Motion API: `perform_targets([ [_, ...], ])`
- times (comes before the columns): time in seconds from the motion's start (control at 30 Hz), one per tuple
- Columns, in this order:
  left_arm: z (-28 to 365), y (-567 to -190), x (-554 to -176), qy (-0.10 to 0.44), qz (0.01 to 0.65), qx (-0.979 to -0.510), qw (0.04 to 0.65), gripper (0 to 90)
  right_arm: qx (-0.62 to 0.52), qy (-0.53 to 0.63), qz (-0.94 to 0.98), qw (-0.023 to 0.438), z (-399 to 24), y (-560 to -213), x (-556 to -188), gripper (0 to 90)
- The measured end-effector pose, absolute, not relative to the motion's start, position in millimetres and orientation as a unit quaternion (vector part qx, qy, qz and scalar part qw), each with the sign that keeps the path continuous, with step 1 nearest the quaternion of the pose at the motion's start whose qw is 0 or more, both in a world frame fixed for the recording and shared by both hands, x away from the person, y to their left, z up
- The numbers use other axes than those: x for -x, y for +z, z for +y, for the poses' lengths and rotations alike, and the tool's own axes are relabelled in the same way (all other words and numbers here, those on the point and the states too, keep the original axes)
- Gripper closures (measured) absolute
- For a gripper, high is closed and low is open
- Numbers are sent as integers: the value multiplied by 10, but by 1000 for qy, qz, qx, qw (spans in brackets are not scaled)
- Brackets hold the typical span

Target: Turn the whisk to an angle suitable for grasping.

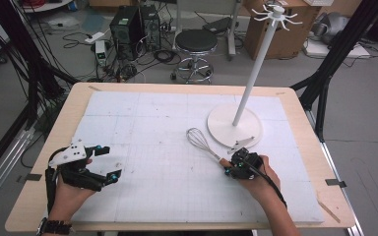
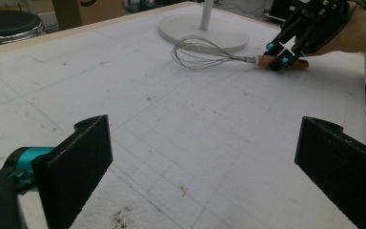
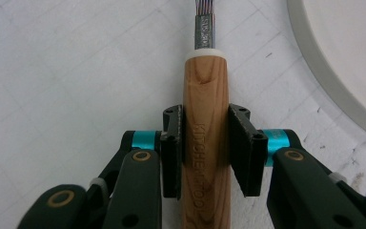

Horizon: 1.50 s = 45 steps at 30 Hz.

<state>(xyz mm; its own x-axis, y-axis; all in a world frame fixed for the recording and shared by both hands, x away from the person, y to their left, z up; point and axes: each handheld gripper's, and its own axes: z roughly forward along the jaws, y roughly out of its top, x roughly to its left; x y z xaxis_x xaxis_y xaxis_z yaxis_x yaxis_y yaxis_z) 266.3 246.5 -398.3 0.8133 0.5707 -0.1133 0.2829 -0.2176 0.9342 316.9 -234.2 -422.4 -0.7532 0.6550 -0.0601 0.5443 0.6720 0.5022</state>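
Note:
A metal whisk (image 1: pixel 199 138) with a wooden handle (image 3: pixel 206 95) lies on the white gridded board (image 1: pixel 152 123), its wire head pointing to the far left. My right gripper (image 1: pixel 236 164) is shut on the handle, one jaw on either side of it, as the right gripper view (image 3: pixel 206 148) shows close up. My left gripper (image 1: pixel 109 162) rests at the board's left edge, open wide with nothing between its jaws (image 2: pixel 205 167). The left gripper view looks across the board to the whisk (image 2: pixel 205 50) and the right gripper (image 2: pixel 279 54).
A white stand (image 1: pixel 248 88) with hooks on top rises from a round base (image 1: pixel 221 125) just beyond the whisk; the base's rim (image 3: pixel 314 71) lies close to the right gripper. Behind the table are a stool (image 1: pixel 196 42), computer towers (image 1: pixel 128 24) and cardboard boxes (image 1: pixel 275 34).

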Motion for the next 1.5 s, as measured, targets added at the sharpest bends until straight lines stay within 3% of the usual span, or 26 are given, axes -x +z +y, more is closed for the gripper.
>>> perform_targets([
  [0.7,2431,-3978,-2705,121,268,-770,566,98,-317,259,908,86,-2351,-4208,-3181,702],
  [0.97,2434,-3970,-2692,123,268,-770,566,98,-315,253,909,100,-2234,-4234,-3251,643],
  [1.1,2460,-3974,-2684,125,270,-769,566,98,-316,250,911,88,-2171,-4238,-3300,707],
  [1.5,2492,-3953,-2660,128,272,-766,568,99,-282,276,917,59,-2069,-4229,-3279,711],
])
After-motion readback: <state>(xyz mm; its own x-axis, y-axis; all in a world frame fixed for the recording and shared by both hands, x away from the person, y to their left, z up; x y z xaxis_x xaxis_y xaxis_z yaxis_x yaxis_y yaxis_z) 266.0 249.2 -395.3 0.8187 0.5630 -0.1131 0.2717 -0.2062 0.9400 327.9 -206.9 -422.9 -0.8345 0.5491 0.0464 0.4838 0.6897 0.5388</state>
